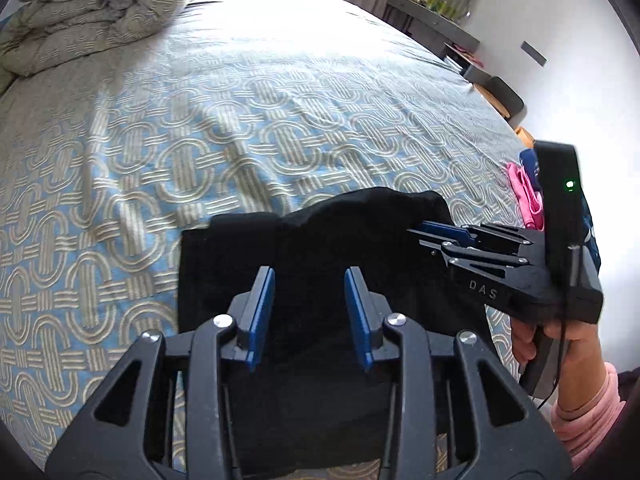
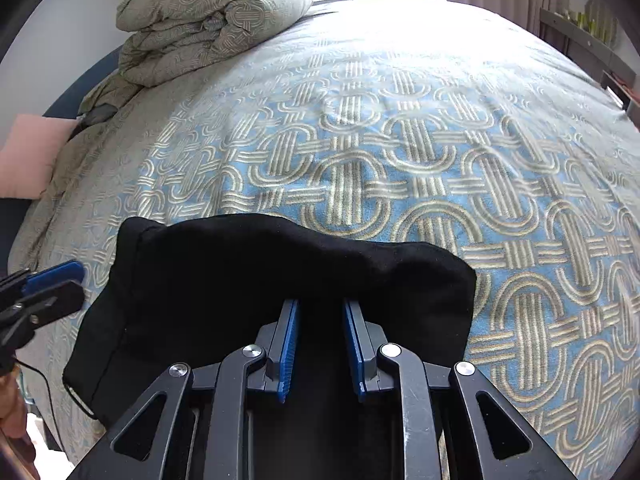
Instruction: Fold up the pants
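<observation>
The left gripper, black-framed with blue finger pads, hovers with its jaws spread apart and empty over the folded black fabric pants, which lie on the blue bedspread with looped beige patterning. The matching right gripper is over the same pants, jaws parted with nothing between them; a rolled grey-green quilt sits at the bed's far corner

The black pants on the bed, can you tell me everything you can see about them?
The black pants are plain, soft-looking dark cloth, already folded into a thick bundle. They lie flat on the blue patterned bedspread, near its front edge. The far edge bulges unevenly. A seamed hem shows on the left side. Both hand-held grippers hang open over them, gripping nothing.
</observation>
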A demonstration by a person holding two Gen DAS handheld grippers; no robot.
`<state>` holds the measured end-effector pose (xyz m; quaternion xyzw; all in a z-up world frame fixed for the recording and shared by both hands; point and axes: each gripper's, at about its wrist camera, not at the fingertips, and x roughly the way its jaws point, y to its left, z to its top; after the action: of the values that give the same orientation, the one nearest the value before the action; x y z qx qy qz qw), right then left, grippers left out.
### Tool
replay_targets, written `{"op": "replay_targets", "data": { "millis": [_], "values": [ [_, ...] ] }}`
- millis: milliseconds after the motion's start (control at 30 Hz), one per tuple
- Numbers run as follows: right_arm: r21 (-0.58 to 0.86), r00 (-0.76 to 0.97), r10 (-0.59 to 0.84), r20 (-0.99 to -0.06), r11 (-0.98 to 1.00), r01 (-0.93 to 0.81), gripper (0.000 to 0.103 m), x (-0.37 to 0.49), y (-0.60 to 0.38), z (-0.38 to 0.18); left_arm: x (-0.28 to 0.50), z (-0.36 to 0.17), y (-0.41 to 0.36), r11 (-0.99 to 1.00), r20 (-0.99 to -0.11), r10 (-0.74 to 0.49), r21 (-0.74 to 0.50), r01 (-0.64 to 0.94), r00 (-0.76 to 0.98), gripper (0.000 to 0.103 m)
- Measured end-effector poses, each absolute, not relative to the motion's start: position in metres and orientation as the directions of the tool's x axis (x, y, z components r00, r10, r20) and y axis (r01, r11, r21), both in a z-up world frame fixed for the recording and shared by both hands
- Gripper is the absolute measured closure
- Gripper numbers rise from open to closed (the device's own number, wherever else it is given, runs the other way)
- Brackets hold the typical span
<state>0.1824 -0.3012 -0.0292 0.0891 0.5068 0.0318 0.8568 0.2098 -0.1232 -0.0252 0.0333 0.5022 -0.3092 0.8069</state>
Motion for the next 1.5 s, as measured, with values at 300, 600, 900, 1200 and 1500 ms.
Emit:
{"op": "replay_targets", "data": {
  "millis": [300, 600, 900, 1200, 1500],
  "values": [
    [0.286, 0.461, 0.258, -0.849, 0.958, -0.011, 0.080, 0.219, -0.281, -0.025, 0.238, -0.071, -0.128, 0.834, -0.880, -0.408, -0.250, 0.492, 0.244, 0.083],
    [0.315, 0.465, 0.255, -0.848, 0.947, 0.056, 0.080, 0.218, -0.289, -0.026, 0.220, -0.051, -0.108, 0.866, -0.883, -0.346, -0.170, 0.470, 0.317, 0.068],
    [0.405, 0.505, 0.319, -0.802, 0.912, 0.067, 0.079, 0.044, -0.312, -0.002, 0.181, -0.068, -0.064, 0.897, -0.911, -0.241, -0.078, 0.435, 0.334, 0.036],
    [0.504, 0.509, 0.378, -0.773, 0.854, 0.131, 0.037, 0.013, -0.315, -0.016, 0.185, -0.076, -0.046, 0.923, -0.922, -0.263, -0.153, 0.354, 0.286, 0.023],
    [0.622, 0.519, 0.451, -0.726, 0.752, 0.218, 0.032, 0.037, -0.348, -0.042, 0.201, -0.091, -0.031, 0.881, -0.885, -0.414, -0.329, 0.341, 0.213, 0.022]
  ]
}}
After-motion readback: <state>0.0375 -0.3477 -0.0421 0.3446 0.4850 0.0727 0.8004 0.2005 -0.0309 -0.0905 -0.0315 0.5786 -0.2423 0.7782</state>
